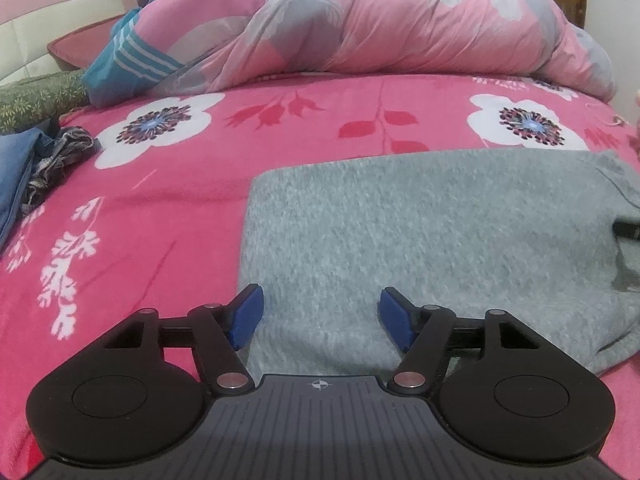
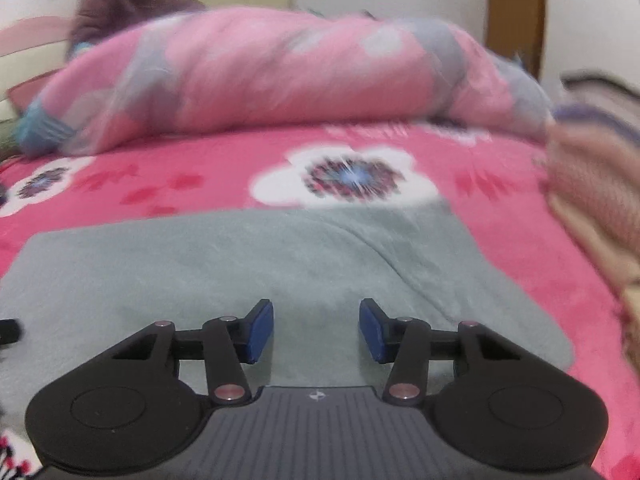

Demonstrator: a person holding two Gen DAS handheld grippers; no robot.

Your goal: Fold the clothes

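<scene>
Lying flat on the pink floral bed [image 1: 168, 216], the grey garment [image 1: 432, 240] spreads out as a folded rectangle directly ahead of both grippers. In the left wrist view the left gripper [image 1: 322, 314] hangs just above the garment's near left part, released, its blue pads [image 1: 248, 316] wide apart with only grey cloth showing between them. The left pad sits about over the garment's left edge, so pink bed shows to that side, while the cloth runs ahead and off to the right. Whether the pads touch the fabric cannot be told. At the garment's right side a dark part of the other gripper [image 1: 628, 229] pokes in at the frame edge, over a rumpled corner of the cloth.

In the right wrist view, which is blurred, the right gripper [image 2: 316, 330] is also released, its pads [image 2: 374, 330] parted over the garment [image 2: 280, 256] and nothing held between them. Here the cloth stretches ahead and to the left, with a diagonal fold line crossing its right half, and its right edge lies to the right of the gripper with pink bed beyond.

Past the garment, a rumpled pink and grey quilt [image 1: 380, 24] is heaped across the far side of the bed. A blue cloth [image 1: 14, 184] and a dark patterned one [image 1: 60, 160] lie on the bed's left edge, well apart from the garment. A striped fabric [image 2: 596, 184] shows blurred at the right.
</scene>
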